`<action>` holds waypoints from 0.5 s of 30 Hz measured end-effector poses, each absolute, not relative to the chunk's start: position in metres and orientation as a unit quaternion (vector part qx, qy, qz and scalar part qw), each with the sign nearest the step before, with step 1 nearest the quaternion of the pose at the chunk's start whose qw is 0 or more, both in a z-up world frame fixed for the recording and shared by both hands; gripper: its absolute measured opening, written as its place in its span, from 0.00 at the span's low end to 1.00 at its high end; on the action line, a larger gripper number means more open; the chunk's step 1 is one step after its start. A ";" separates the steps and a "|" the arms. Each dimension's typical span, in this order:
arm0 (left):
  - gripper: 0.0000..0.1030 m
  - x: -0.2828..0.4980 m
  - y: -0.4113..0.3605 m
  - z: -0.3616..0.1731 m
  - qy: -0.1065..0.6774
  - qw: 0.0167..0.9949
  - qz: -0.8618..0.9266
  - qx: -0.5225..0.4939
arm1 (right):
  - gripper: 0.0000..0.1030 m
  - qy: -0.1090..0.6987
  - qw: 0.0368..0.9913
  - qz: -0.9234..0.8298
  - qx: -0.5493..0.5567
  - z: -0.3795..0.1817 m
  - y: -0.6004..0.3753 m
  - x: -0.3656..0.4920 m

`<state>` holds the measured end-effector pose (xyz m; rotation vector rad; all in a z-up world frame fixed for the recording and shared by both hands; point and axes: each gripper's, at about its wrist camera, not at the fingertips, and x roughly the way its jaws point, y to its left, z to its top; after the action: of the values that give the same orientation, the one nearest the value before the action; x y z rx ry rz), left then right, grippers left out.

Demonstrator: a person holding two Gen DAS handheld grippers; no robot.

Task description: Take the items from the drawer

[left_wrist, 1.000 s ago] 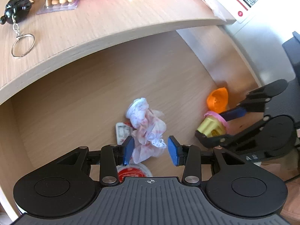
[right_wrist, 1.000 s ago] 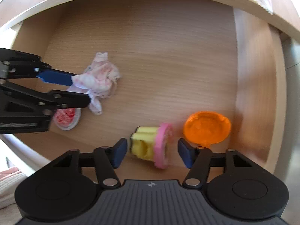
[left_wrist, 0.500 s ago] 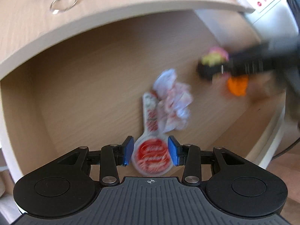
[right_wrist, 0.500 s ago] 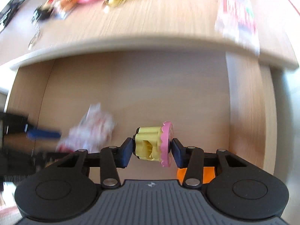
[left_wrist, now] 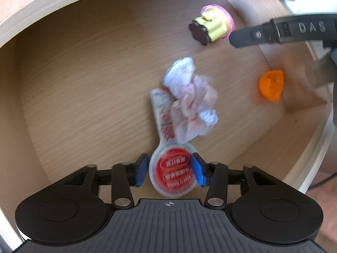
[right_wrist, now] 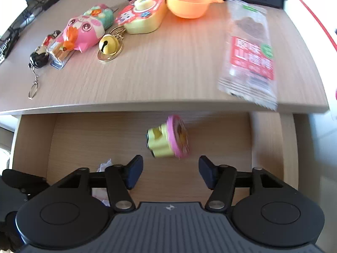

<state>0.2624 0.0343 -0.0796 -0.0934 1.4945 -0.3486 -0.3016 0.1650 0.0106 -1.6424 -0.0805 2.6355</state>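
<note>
Your left hand-held gripper (left_wrist: 170, 171) is closing its blue pads on the round red-printed end of a spoon-shaped plastic packet (left_wrist: 168, 158), which is lying on the floor of the open drawer (left_wrist: 84, 84). The pads are sitting at both sides of the disc; whether they are pressing it you cannot tell through the blur. The red label is carrying white characters too smeared to read. A crumpled white-and-pink wrapper (left_wrist: 191, 99) is lying over the packet's handle just ahead of that gripper. Further ahead and to the right, a yellow toy with a pink rim (left_wrist: 212, 26) is appearing against the drawer's far part, beside the other tool's black finger, which is showing the letters "DAS". An orange lid (left_wrist: 271, 85) is sitting at the drawer's right wall.

Your right hand-held gripper (right_wrist: 170, 174) is standing wide apart and holding nothing; the yellow toy (right_wrist: 168, 140) is showing just ahead of its fingers, apart from both, tilted, over the light wood-grain drawer floor.

Beyond the drawer, the table (right_wrist: 168, 73) is carrying a red-labelled snack bag (right_wrist: 249, 48) at the right, an orange bowl (right_wrist: 189, 1), a yellow bell (right_wrist: 108, 45), a pink pig toy (right_wrist: 82, 32) and a doll keychain (right_wrist: 39, 57).
</note>
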 end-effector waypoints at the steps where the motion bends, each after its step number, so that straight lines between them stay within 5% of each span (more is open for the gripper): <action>1: 0.47 0.265 0.031 -0.079 0.675 0.719 -0.160 -0.043 | 0.58 -0.016 0.019 0.848 -0.529 0.011 0.169 -0.301; 9: 0.39 0.274 0.015 -0.075 0.658 0.736 -0.154 -0.037 | 0.59 0.069 0.027 0.847 -0.526 0.013 0.194 -0.298; 13: 0.14 0.272 0.030 -0.066 0.643 0.747 -0.159 -0.054 | 0.59 0.053 0.018 0.849 -0.526 0.017 0.194 -0.296; 15: 0.11 0.271 0.032 -0.063 0.636 0.758 -0.140 -0.034 | 0.59 0.045 0.000 0.846 -0.532 0.018 0.185 -0.296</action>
<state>0.2705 0.0325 -0.0626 -0.0746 1.3859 -0.3054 -0.2963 0.1849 0.0177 -1.6702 0.1413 2.6578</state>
